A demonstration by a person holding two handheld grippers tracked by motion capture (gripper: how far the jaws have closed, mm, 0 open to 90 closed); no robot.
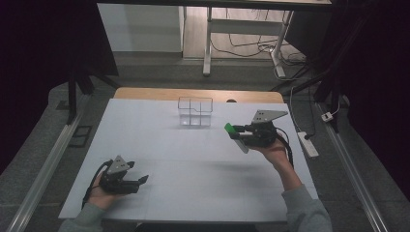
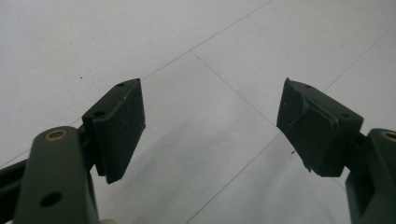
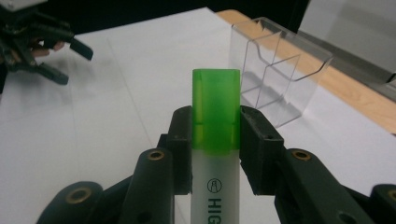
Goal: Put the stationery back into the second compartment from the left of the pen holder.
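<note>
A white counter (image 1: 193,164) stands in a dim room with grey floor around it, a strip of bare wood showing along its far edge and dark drapes at both sides.

Nearest, at the left, the left tongs (image 1: 143,179) rest low over the counter close to its near edge, held in the person's left hand (image 1: 99,193). In the left gripper view the two black jaws stand spread wide, with only white counter between them.

Farther in and to the right, the right tongs (image 1: 233,131) are held above the counter in the right hand (image 1: 274,151), pointing left. They pinch a green highlighter (image 3: 215,140): the right gripper view shows the pads pressed on either side of the pen where its green cap meets the whitish barrel, the cap sticking out beyond the jaw tips and the barrel running back between the arms.

Farthest, near the far middle of the counter, stands a clear plastic organizer (image 1: 195,111) with compartments. It sits beyond the highlighter's cap and to its left in the high view, apart from it.
</note>
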